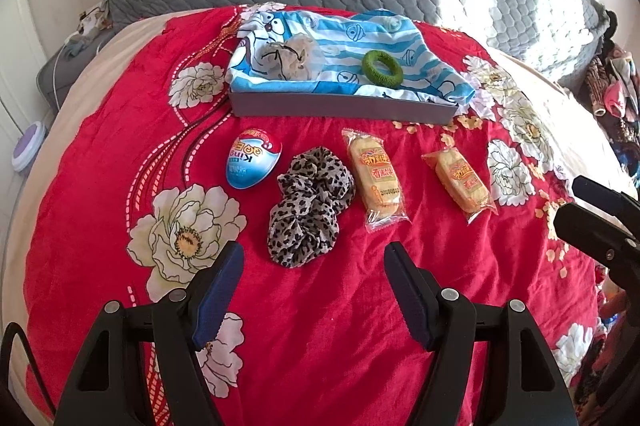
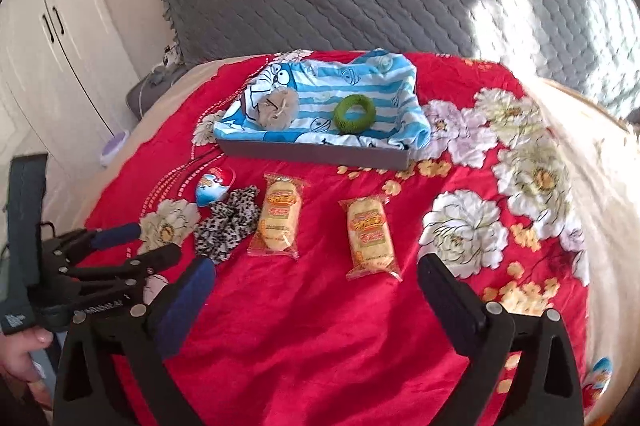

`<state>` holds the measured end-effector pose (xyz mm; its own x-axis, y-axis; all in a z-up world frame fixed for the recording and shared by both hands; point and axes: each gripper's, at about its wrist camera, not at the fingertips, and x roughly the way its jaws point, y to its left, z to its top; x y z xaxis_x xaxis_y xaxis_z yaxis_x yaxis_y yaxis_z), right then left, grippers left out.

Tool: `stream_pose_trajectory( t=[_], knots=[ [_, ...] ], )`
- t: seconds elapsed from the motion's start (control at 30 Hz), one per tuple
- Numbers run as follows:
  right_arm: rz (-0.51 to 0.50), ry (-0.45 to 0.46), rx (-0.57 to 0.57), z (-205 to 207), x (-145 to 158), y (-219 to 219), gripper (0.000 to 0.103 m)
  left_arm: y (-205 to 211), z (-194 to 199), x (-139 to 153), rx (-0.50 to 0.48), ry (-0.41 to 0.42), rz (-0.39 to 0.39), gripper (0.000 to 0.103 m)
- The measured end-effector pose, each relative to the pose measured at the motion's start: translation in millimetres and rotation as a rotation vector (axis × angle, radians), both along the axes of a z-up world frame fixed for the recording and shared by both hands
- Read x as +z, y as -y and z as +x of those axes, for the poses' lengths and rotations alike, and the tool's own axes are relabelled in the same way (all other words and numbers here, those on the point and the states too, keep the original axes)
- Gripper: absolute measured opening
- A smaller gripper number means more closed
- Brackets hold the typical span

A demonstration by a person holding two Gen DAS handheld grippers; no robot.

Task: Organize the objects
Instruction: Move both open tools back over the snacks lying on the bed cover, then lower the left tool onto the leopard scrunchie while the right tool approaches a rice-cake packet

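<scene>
Both the left tool (image 1: pixel 312 290) and right tool (image 2: pixel 316 290) hang spread and empty at lower frame, seemingly because the leopard scrunchie (image 1: pixel 310 205) and snack packets (image 2: pixel 370 240) await the cloth-lined box (image 1: pixel 344 107) at upper centre.

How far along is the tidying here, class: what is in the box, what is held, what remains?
Done: a green ring and a beige scrunchie lie in the cloth-lined box. In hand: nothing; the left tool and right tool are open and empty. Left on the bedspread: an egg, a leopard scrunchie and two snack packs.
</scene>
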<state>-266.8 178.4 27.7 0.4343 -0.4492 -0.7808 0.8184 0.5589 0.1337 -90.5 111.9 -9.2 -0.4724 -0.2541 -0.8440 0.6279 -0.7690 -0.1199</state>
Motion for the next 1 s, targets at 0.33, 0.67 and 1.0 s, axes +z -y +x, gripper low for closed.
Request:
stream_pose_trajectory(
  t=[0.33,0.67,1.0],
  knots=[
    [-0.068,-0.060,-0.008,1,0,-3,0.102,2,-3,-8,-0.002,0.006,0.013,0.074],
    [-0.046,-0.110,0.019,-1,-16,-8,0.102,1,-2,-28,-0.015,0.045,0.051,0.074],
    [-0.009,-0.150,0.032,-2,-40,-7,0.102,-3,-9,-44,-0.032,0.063,0.071,0.074]
  ],
)
